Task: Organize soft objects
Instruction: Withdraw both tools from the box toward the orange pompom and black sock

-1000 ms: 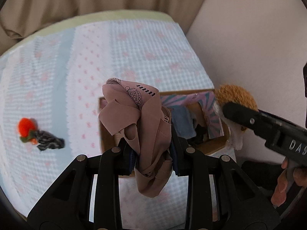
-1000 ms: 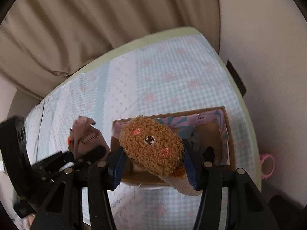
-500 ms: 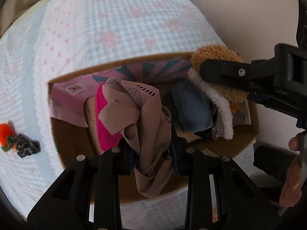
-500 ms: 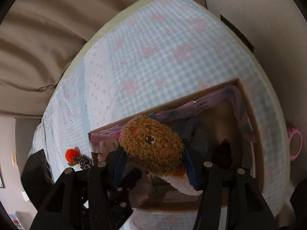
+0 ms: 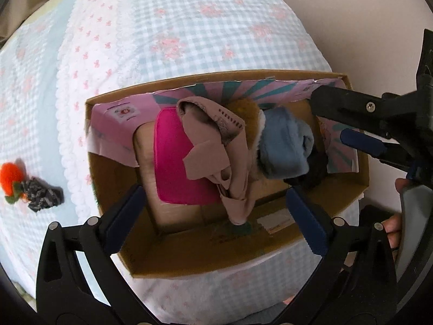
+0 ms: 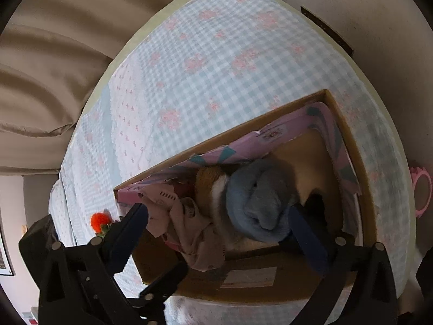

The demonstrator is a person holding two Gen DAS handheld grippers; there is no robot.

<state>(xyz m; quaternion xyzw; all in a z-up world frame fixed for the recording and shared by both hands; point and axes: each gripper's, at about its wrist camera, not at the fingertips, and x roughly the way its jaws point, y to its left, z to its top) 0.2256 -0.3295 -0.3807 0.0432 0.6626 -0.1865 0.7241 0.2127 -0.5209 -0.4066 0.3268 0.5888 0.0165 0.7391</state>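
A: What is different from half a second ago?

B: Both claws have let go. The left claw point(image 5: 213, 211) was clamped on the crumpled dusty-pink printed cloth point(image 5: 216, 149); now its fingers stand wide apart with nothing between them, and the cloth lies inside the open brown cardboard box point(image 5: 189, 260), draped over a magenta cushion-like pad point(image 5: 173, 162).

A: And the right one?

B: The right claw point(image 6: 216, 230) had been squeezing the curly brown plush toy point(image 6: 208, 187). Now it is spread open too, and the plush sits in the box, wedged between the pink cloth and a rolled light-blue fleece bundle point(image 6: 257, 203). Only a strip of its brown fur and white trim shows.

A: Anything else in the box?

B: A dark item just beside the blue bundle, too shadowed to name, and a pink paper lining with teal rays point(image 5: 243, 86) along the far wall.

A: What does the box rest on?

B: A bed covered with a pale blue gingham sheet with pink flower prints point(image 6: 230, 67). Out on the sheet, well apart from the box, lies a small orange pompom with a dark knitted scrap point(image 5: 27, 187).

A: And the room?

B: Beige curtains point(image 6: 54, 81) hang behind the bed, a plain pale wall point(image 6: 379, 5) runs along one side, and a pink plastic ring-shaped object point(image 6: 422, 192) shows past the bed's edge.
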